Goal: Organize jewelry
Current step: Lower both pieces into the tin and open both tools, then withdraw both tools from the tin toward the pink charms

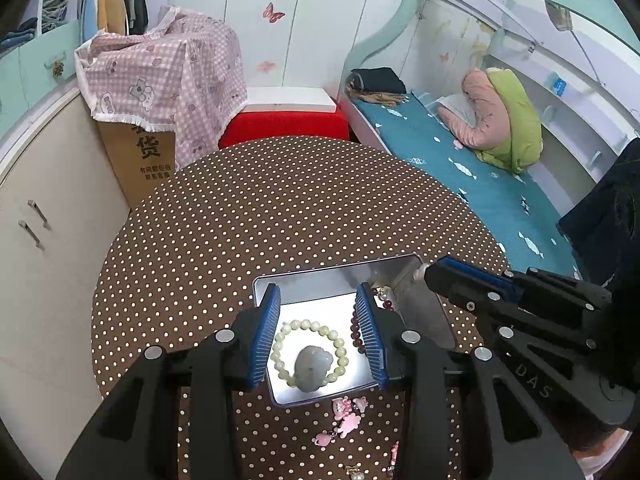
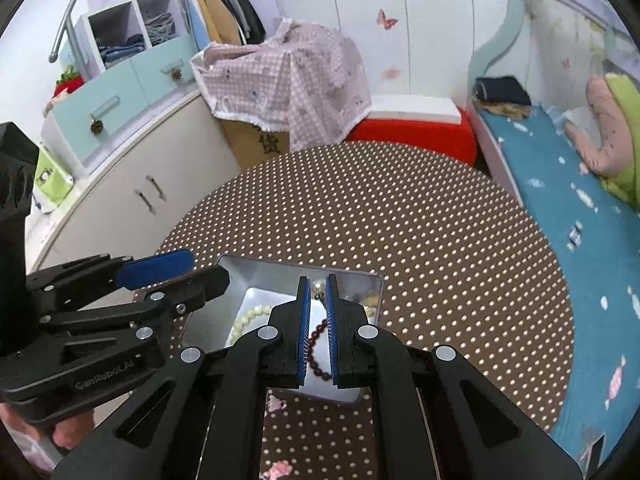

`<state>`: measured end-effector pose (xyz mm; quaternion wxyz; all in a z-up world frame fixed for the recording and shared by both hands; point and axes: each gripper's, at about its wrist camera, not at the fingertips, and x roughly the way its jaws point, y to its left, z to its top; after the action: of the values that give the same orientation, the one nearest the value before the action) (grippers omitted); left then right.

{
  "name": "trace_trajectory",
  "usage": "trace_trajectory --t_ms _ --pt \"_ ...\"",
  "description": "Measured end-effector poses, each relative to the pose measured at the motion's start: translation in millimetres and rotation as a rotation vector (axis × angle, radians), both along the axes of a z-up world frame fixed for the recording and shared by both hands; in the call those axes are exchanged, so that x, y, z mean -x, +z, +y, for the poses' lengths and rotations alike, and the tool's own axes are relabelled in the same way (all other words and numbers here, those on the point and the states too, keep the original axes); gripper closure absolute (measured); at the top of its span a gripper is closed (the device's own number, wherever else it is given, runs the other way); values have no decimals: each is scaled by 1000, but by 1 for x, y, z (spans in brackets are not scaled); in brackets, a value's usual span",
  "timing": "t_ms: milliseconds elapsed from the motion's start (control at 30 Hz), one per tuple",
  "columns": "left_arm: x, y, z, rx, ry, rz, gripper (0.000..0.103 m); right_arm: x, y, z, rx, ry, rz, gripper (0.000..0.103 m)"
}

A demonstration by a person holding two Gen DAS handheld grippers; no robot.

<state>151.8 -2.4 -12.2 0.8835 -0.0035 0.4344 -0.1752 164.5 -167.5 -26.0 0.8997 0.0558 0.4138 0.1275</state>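
tin [image 1: 320,278]: shiny metal, mirror-smooth walls | bracelet [image 1: 308,354]: glossy pale beads | tablecloth [image 1: 280,216]: matt dotted cloth | gripper pads [image 1: 266,338]: ribbed blue rubber

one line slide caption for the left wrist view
Open left gripper over a metal tin holding a pale bead bracelet.

I see brown polka-dot table [image 1: 280,208]; red stool [image 1: 284,124] behind it; pink checked cloth [image 1: 168,80] over cardboard box [image 1: 136,160]; teal bed [image 1: 480,184] at right; hanging clothes [image 2: 224,8] beyond.
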Motion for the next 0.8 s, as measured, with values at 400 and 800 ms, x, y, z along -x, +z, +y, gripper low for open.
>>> trace_trajectory --t_ms 400,800 --pt "6 -7 17 -26 91 16 32 9 -7 -17 55 -124 0 28" --pt "19 -12 28 -25 124 52 32 31 -9 -29 83 -163 9 25"
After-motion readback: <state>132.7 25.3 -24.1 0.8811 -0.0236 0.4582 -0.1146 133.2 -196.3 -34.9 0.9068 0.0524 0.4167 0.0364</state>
